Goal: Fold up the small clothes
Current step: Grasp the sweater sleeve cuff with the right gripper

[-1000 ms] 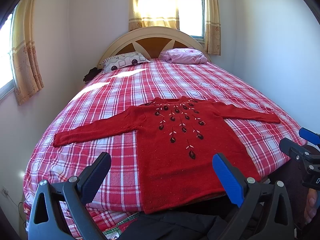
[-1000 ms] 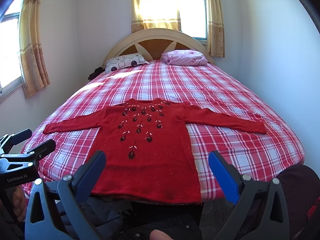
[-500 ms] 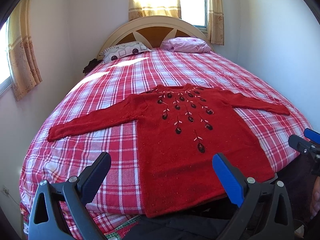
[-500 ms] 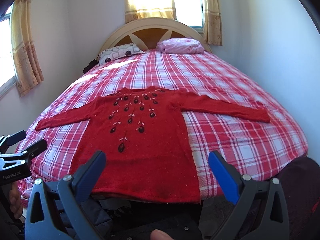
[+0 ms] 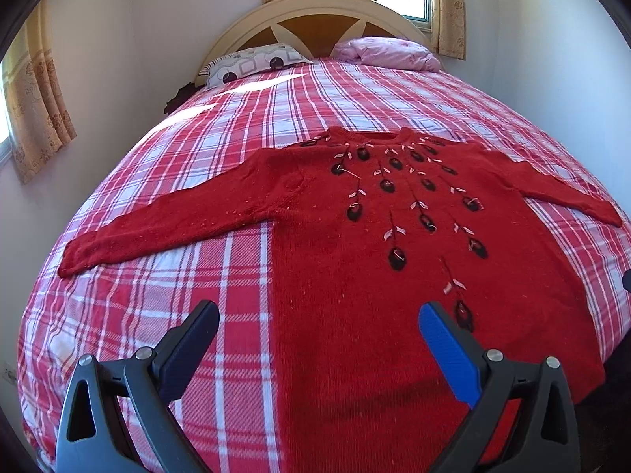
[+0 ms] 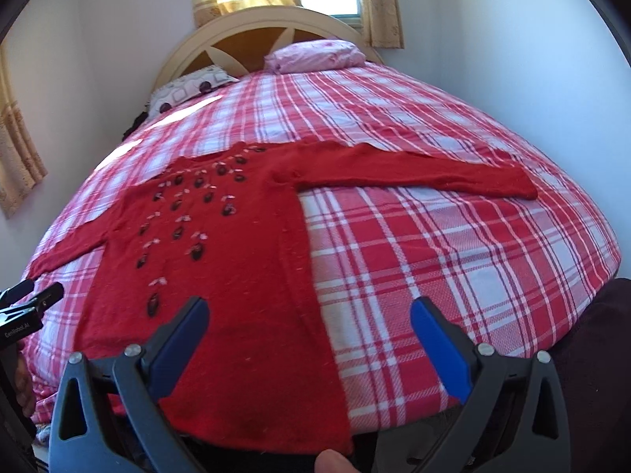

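Observation:
A red knitted sweater [image 5: 355, 276] [image 6: 244, 260] with dark embroidered buds lies flat, face up, on the red plaid bed [image 5: 157, 299], both sleeves spread out sideways. My left gripper [image 5: 317, 327] hangs open above the sweater's lower left side, straddling its left edge. Over the hem's right corner hovers my right gripper [image 6: 307, 323], also open. Nothing is held by either one. In the right wrist view the left gripper [image 6: 31, 293] shows at the far left edge.
Two pillows, one patterned [image 5: 252, 63] and one pink [image 5: 390, 51], lie by the cream headboard [image 5: 315, 8]. Walls stand close on both sides of the bed. The bedspread [image 6: 453, 256] lies bare to the right of the sweater. A fingertip [image 6: 333, 463] shows at the bottom.
Both grippers have moved forward and lower over the bed, so the sweater looks larger and nearer. Both stay open; the sweater has not moved.

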A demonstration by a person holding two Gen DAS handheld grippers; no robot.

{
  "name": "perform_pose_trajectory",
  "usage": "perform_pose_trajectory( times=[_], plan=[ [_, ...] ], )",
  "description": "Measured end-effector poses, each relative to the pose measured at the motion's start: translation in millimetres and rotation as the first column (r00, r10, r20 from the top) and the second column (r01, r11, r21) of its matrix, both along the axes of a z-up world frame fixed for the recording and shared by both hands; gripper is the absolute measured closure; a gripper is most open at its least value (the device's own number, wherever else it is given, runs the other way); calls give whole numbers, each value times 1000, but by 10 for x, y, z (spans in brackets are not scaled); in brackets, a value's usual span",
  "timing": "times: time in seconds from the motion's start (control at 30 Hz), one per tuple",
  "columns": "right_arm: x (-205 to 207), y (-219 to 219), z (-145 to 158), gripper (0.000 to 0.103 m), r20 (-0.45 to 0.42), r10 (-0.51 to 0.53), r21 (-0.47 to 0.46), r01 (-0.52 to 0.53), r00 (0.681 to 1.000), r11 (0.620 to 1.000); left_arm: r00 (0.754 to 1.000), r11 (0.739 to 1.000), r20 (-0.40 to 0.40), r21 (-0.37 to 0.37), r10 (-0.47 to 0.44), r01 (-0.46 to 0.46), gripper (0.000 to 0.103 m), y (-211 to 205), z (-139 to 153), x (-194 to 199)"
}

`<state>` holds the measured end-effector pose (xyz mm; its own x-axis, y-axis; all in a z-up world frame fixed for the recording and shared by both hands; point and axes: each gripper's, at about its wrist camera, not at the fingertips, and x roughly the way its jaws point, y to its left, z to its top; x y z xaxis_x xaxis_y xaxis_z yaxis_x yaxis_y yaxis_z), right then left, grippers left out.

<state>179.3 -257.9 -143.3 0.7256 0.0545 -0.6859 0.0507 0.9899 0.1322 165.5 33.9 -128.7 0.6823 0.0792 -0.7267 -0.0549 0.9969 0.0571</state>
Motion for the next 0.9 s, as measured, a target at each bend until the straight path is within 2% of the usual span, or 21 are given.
perform_pose_trajectory(
  times=[0.17, 0.43, 0.6, 0.7, 0.9],
  plan=[
    [250, -262, -181, 1, -35, -56, 16, 57, 998, 998, 1000, 1000, -15, 29, -11, 11, 1, -46, -119, 322],
    [610, -775, -375, 13, -67, -138, 25, 140, 988, 990, 999, 997, 38, 77, -5, 2, 1, 18, -171, 822],
    [786, -1331, -408, 18, -70, -253, 43, 256, 965, 966, 998, 993, 60, 114, 22, -29, 1, 168, -231, 1186],
    [839, -1597, -397, 18, -61, -324, 29, 326, 944, 945, 998, 994, 47, 102, 38, -42, 1, 290, -290, 1388],
    [977, -2123, -386, 18, -58, -431, 60, 434, 901, 899, 998, 996, 16, 65, 58, -59, 1, 387, -434, 1653]
  ],
)
